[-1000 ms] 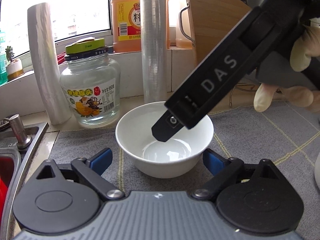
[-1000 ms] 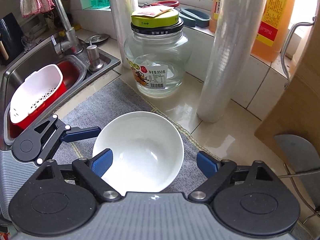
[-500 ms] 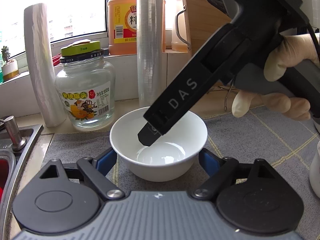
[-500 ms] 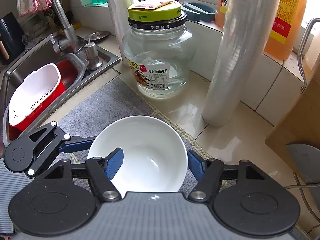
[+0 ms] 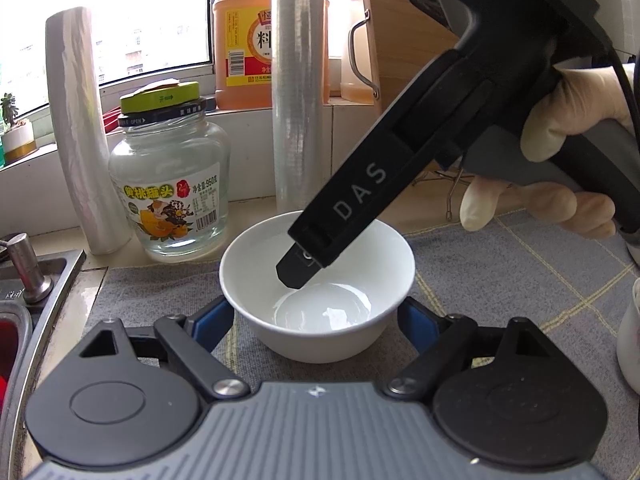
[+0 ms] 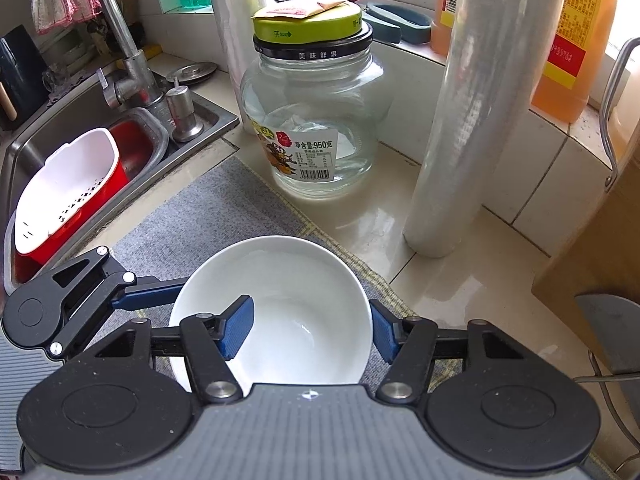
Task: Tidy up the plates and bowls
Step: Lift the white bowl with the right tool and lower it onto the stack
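In the left wrist view the bowl (image 5: 316,292) sat mid-frame on the mat (image 5: 500,280) over the tabletop, the left tool (image 5: 316,320) clamping its base from both sides. A second before, those pads stood clear.

In the right wrist view the right tool (image 6: 310,324) had newly pinched the bowl's right wall, one pad inside. Two grips could tip the bowl.

Daylight comes through a window (image 5: 104,20) above a tiled sill (image 6: 540,148). A pale glossy counter (image 6: 440,280) carries a grey mat (image 5: 500,272). A steel sink (image 6: 48,140) with a tap (image 6: 120,40) sits beside it.
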Tool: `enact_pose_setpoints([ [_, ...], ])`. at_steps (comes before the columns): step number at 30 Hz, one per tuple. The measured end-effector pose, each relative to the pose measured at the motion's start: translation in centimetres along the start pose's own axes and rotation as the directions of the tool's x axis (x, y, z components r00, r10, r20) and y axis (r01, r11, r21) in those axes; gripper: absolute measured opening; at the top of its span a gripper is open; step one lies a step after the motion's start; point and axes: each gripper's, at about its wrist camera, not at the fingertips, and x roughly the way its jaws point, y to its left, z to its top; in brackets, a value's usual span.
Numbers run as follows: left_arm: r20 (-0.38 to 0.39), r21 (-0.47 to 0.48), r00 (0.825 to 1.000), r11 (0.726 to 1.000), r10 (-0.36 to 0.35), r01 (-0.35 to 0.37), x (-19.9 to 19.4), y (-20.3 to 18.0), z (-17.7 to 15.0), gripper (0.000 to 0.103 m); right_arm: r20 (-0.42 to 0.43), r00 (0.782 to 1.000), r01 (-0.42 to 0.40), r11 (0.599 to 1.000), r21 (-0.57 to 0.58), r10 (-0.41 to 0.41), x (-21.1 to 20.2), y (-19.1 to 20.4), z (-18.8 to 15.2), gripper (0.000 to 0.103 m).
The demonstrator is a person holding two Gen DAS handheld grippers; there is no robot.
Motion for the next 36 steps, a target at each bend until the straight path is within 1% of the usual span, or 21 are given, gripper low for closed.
enact_pose_setpoints([
  [6, -0.002, 0.028, 1.0, 1.0, -0.003, 0.003, -1.0, -0.4, 0.3, 0.088, 0.008, 1.0, 0.002, 1.0, -0.009, -0.002, -1.0, 0.5, -0.3, 0.067],
  [10, -0.019, 0.041, 1.0, 0.999, -0.007, 0.008, -1.8, -0.9, 0.7, 0.088, 0.02, 1.0, -0.006, 1.0, -0.006, 0.007, -2.4, 0.9, -0.7, 0.067],
  [16, -0.026, 0.055, 1.0, 0.998, -0.012, 0.013, -3.8, -2.3, 1.0, 0.088, 0.04, 0.999, -0.015, 1.0, -0.005, 0.015, -5.0, 1.8, -1.8, 0.067],
  [23, -0.032, 0.078, 0.999, 0.997, -0.023, 0.025, -6.7, -4.6, 1.3, 0.088, 0.065, 0.998, -0.014, 1.0, -0.004, 0.015, -8.2, 2.9, -4.1, 0.067],
  [31, -0.05, 0.119, 0.998, 0.992, -0.043, 0.049, -10.0, -7.5, 1.0, 0.088, 0.082, 0.997, -0.012, 1.0, -0.013, 0.013, -11.6, 4.0, -7.6, 0.067],
  [36, -0.061, 0.126, 0.996, 0.99, -0.059, 0.066, -11.4, -8.9, 0.7, 0.088, 0.088, 0.996, -0.014, 1.0, -0.004, 0.015, -13.3, 4.3, -9.8, 0.067],
])
